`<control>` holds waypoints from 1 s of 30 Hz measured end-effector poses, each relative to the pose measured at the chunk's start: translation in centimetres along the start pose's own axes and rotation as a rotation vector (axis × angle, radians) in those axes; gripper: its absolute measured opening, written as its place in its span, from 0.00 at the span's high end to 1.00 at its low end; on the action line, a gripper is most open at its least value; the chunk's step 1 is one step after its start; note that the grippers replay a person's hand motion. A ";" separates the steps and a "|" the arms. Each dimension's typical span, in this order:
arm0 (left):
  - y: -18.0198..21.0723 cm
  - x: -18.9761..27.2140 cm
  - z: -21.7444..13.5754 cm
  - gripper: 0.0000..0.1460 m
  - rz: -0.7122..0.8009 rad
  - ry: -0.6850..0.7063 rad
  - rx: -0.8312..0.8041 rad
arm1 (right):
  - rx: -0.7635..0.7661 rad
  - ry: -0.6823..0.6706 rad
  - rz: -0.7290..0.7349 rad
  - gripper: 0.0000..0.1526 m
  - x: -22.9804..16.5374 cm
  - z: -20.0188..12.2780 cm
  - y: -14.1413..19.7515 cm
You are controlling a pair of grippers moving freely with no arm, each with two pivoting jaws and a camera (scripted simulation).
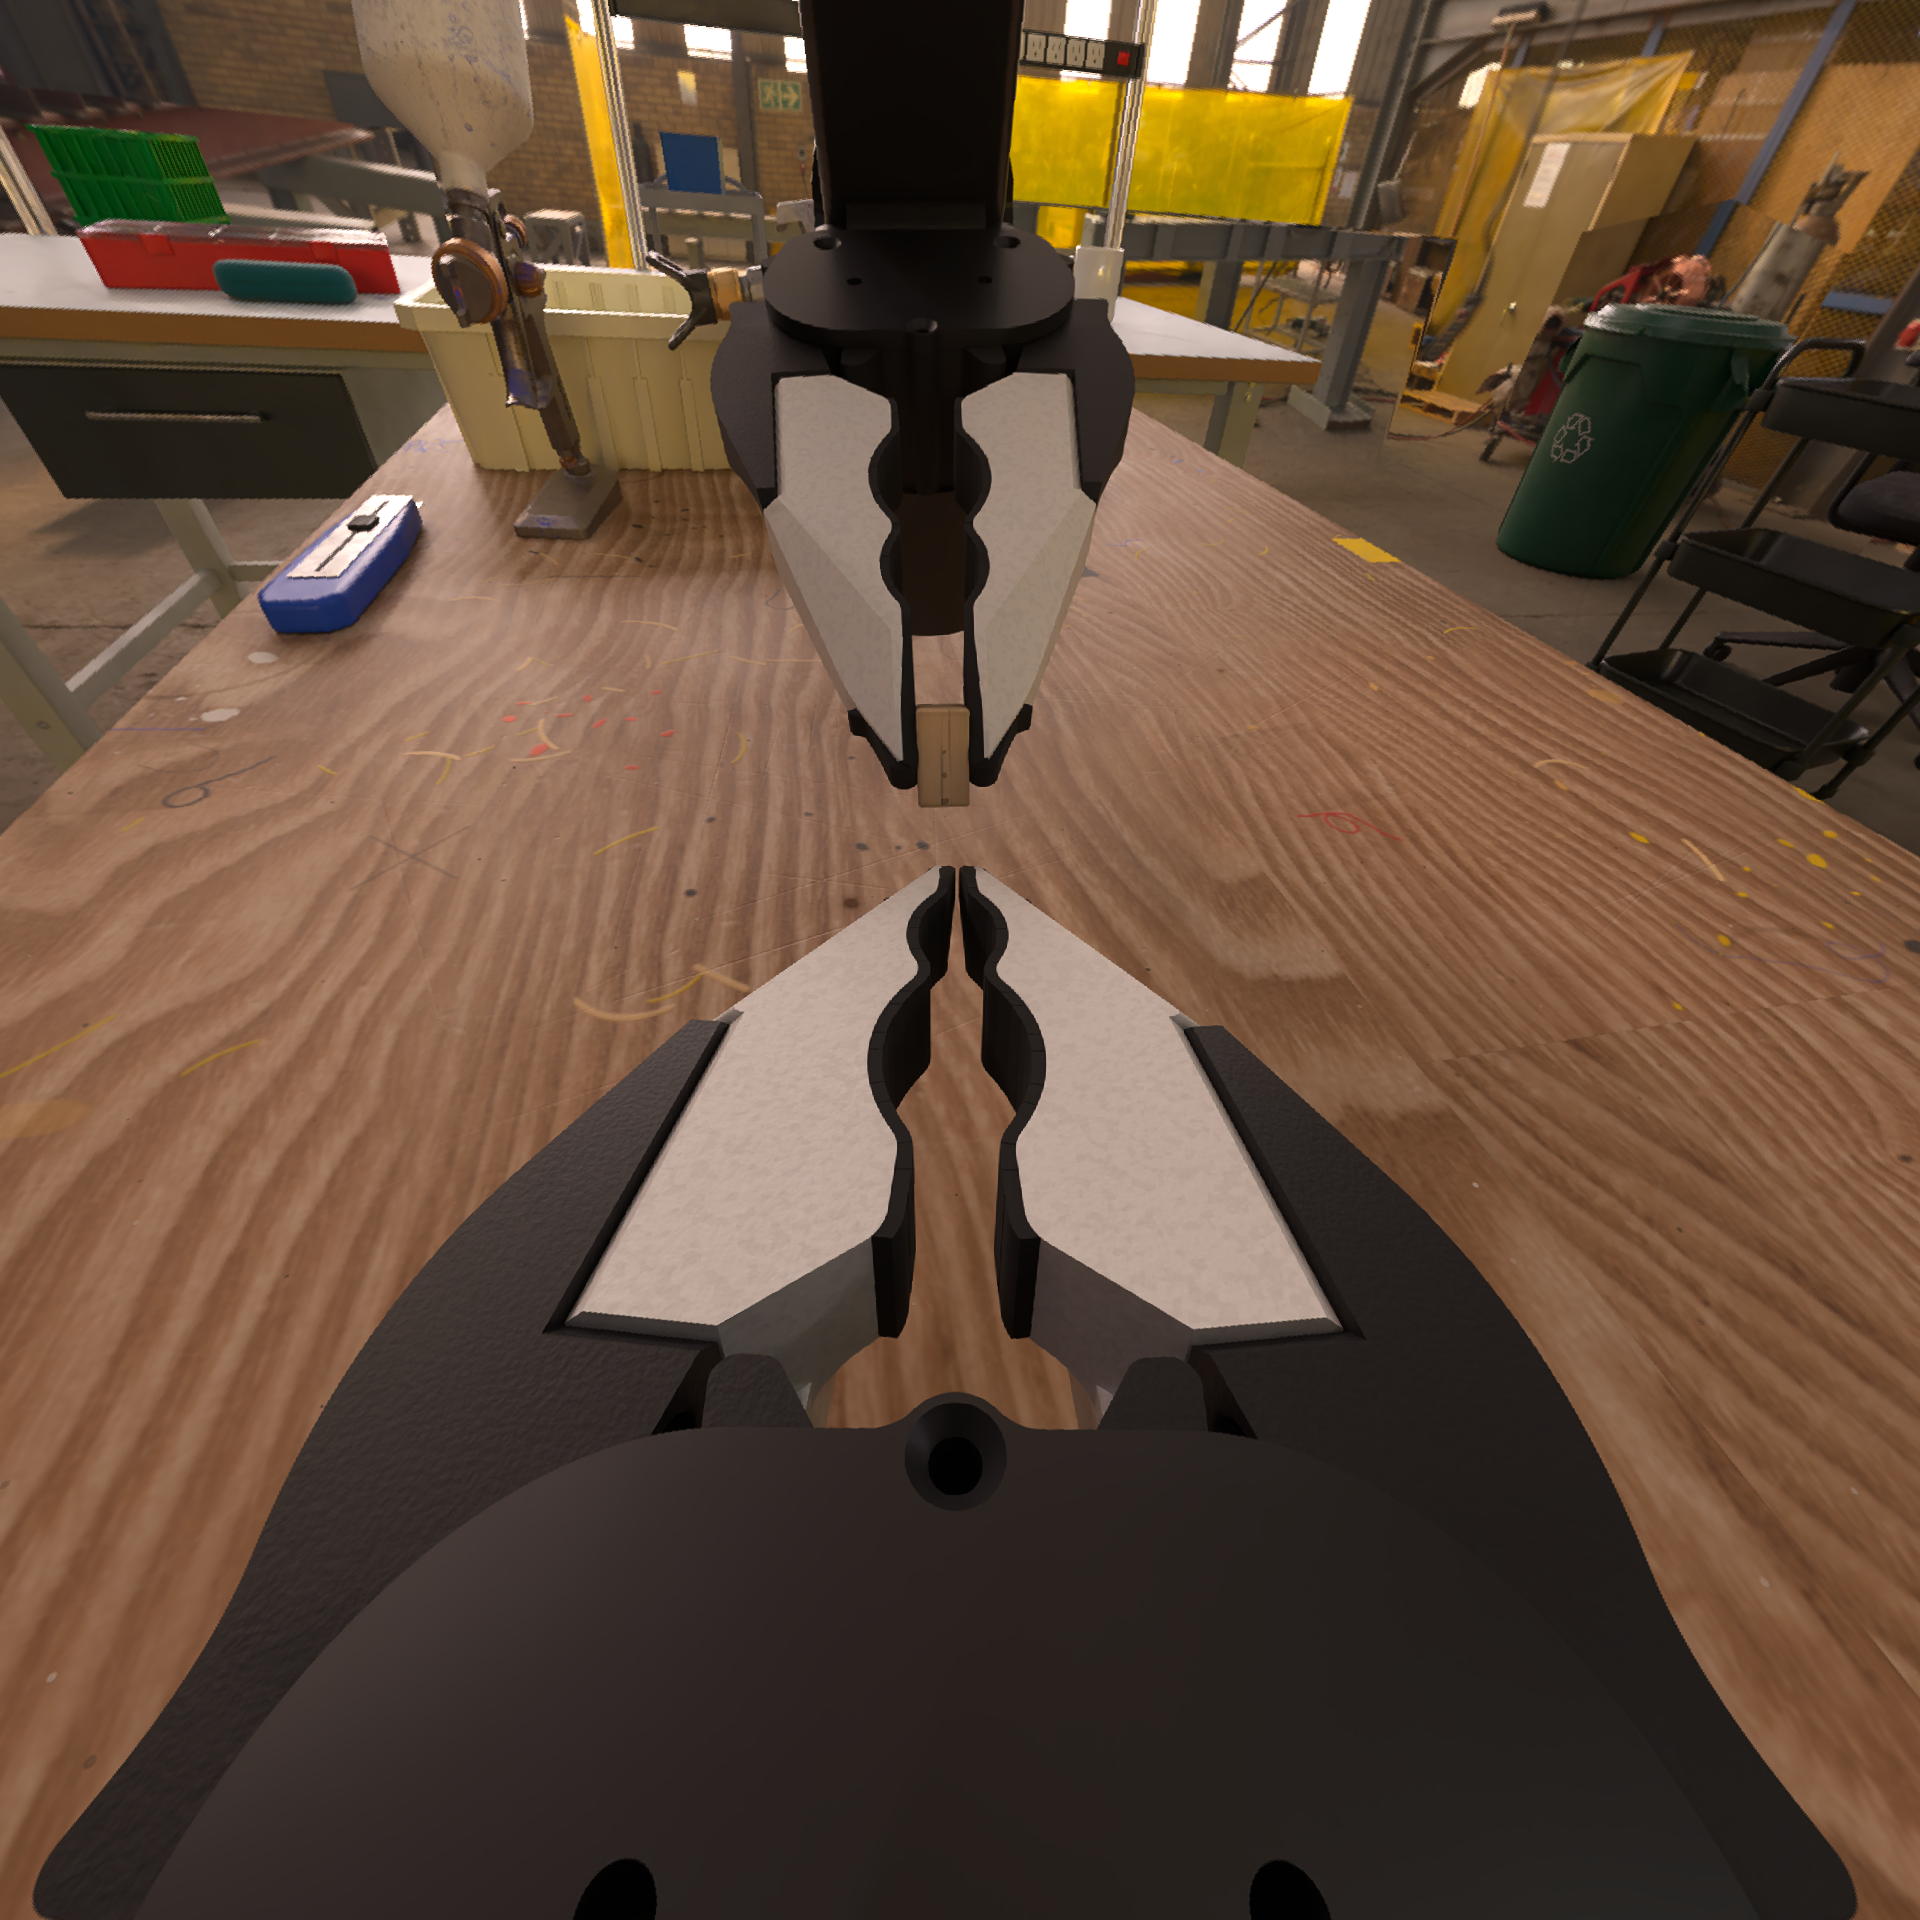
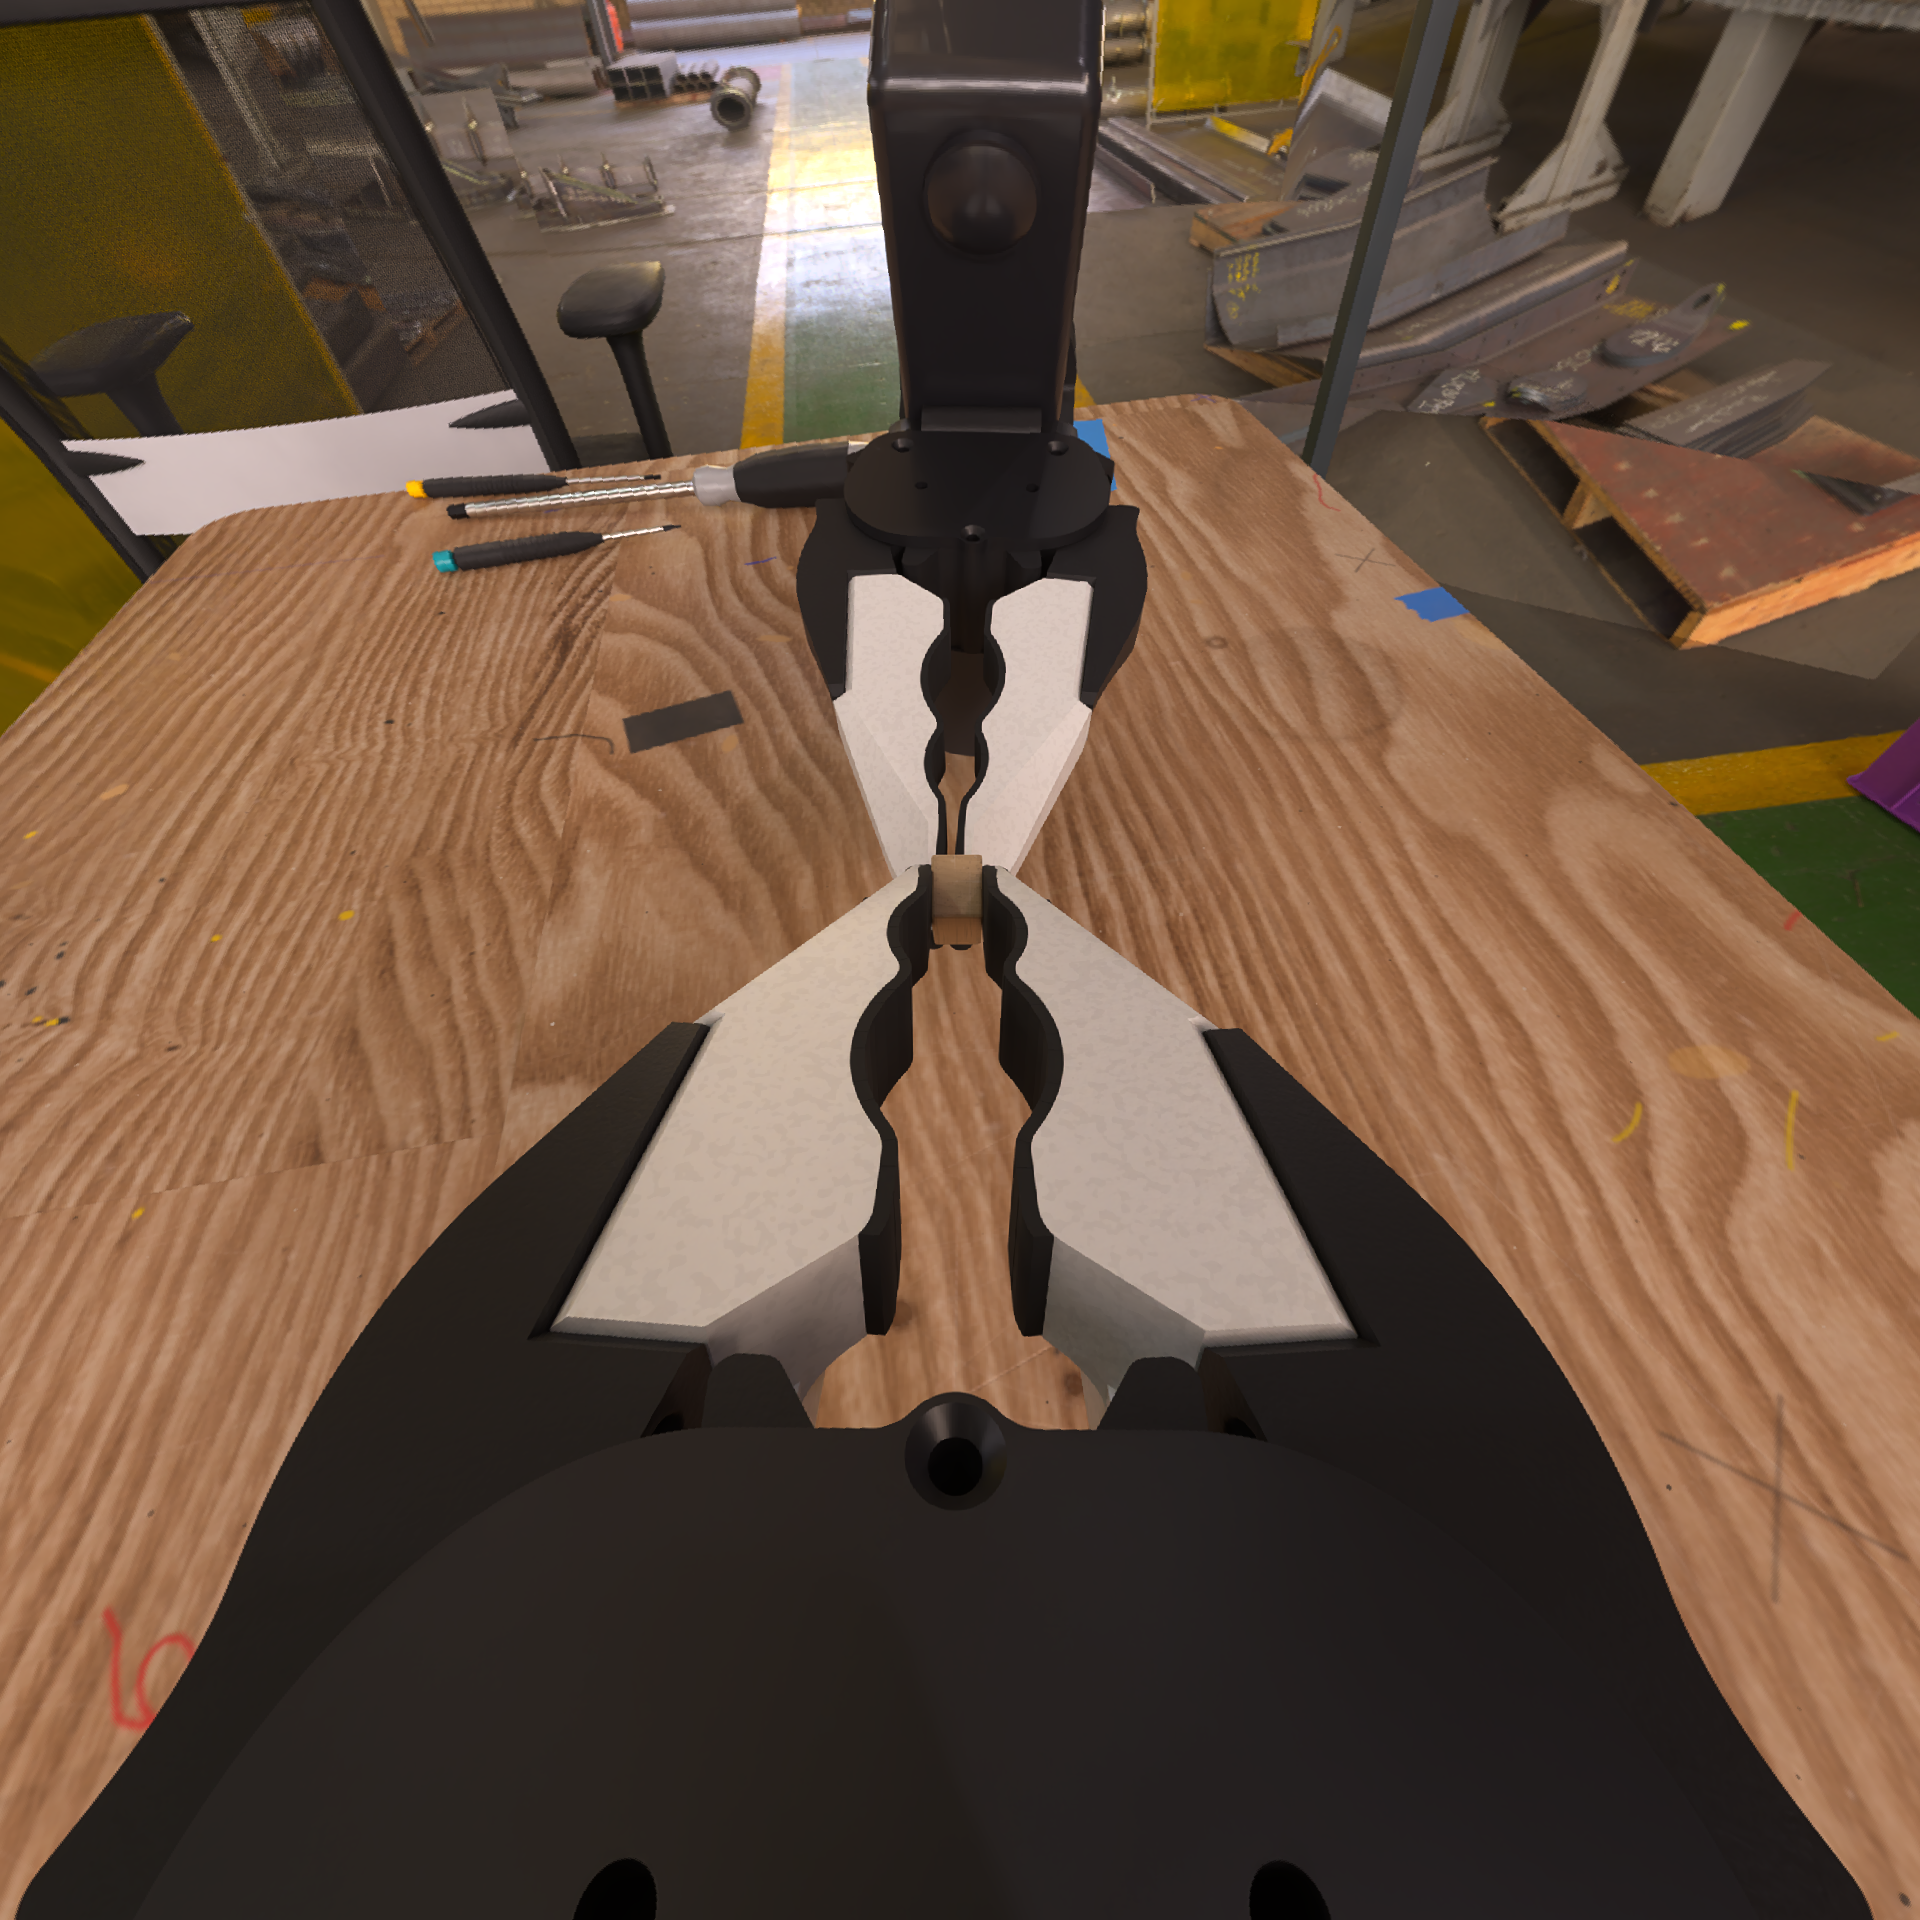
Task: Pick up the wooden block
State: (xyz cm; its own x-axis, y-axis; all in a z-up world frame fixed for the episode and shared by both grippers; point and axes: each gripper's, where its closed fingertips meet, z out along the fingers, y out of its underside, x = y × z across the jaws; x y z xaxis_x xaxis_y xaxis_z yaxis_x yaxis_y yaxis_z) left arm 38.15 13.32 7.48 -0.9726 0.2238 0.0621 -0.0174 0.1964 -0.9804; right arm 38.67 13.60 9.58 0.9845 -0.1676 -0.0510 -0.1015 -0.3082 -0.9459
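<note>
The small light wooden block point(image 2: 956, 900) sits between the fingertips of my right gripper point(image 2: 956, 906), which is shut on it low over the wooden table point(image 2: 416, 935). I cannot tell whether the block touches the table. In the left wrist view the block point(image 1: 943, 754) shows clamped in the right gripper point(image 1: 943, 771), which faces me. My left gripper point(image 1: 956, 879) is shut and empty. Its tips point at the block from just in front of it, apart from it. It also shows in the right wrist view point(image 2: 956, 847) behind the block.
A blue utility knife point(image 1: 341, 566), a spray gun on a stand point(image 1: 509, 343) and a cream bin point(image 1: 582, 364) are at the table's far end. Several screwdrivers point(image 2: 551, 551) and a black patch point(image 2: 683, 720) lie at the other end. A green trash bin point(image 1: 1631, 436) stands off the table.
</note>
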 end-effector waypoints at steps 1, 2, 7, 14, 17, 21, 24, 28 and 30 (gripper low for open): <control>0.0 0.0 0.0 1.00 -0.001 -0.001 -0.003 | -0.002 0.003 0.000 0.94 0.0 0.0 0.0; 0.1 0.0 0.0 1.00 -0.002 -0.003 -0.006 | -0.002 0.004 0.005 0.94 0.0 0.0 0.1; 0.3 0.0 0.2 1.00 0.003 -0.007 -0.024 | -0.018 -0.009 0.021 0.94 0.0 0.0 0.4; 0.3 -0.3 0.1 1.00 -0.028 -0.004 -0.022 | -0.007 -0.001 0.059 0.94 0.3 0.1 0.4; 0.4 -0.3 0.1 1.00 -0.022 -0.006 -0.026 | -0.007 -0.006 0.065 0.94 0.2 0.1 0.4; 0.4 -0.1 0.1 1.00 -0.020 0.002 -0.029 | 0.025 -0.028 0.074 0.94 0.1 0.2 0.4; 0.4 -0.1 0.1 1.00 -0.019 0.004 -0.028 | 0.074 -0.041 0.074 0.94 0.1 0.2 0.5; 0.8 0.0 0.0 1.00 -0.014 0.007 -0.054 | 0.118 -0.045 0.063 0.94 0.0 0.4 0.8; 0.9 0.0 0.0 1.00 -0.004 0.004 -0.069 | 0.123 -0.048 0.060 0.94 0.0 0.5 0.9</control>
State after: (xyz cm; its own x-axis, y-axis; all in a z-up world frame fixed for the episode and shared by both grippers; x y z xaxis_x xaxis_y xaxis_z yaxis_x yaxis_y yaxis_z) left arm 38.11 13.49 6.54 -0.9717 0.2265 0.0664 -0.0048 0.2623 -0.9650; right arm 38.62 13.77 8.53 0.9832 -0.1365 -0.1213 -0.1451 -0.1809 -0.9727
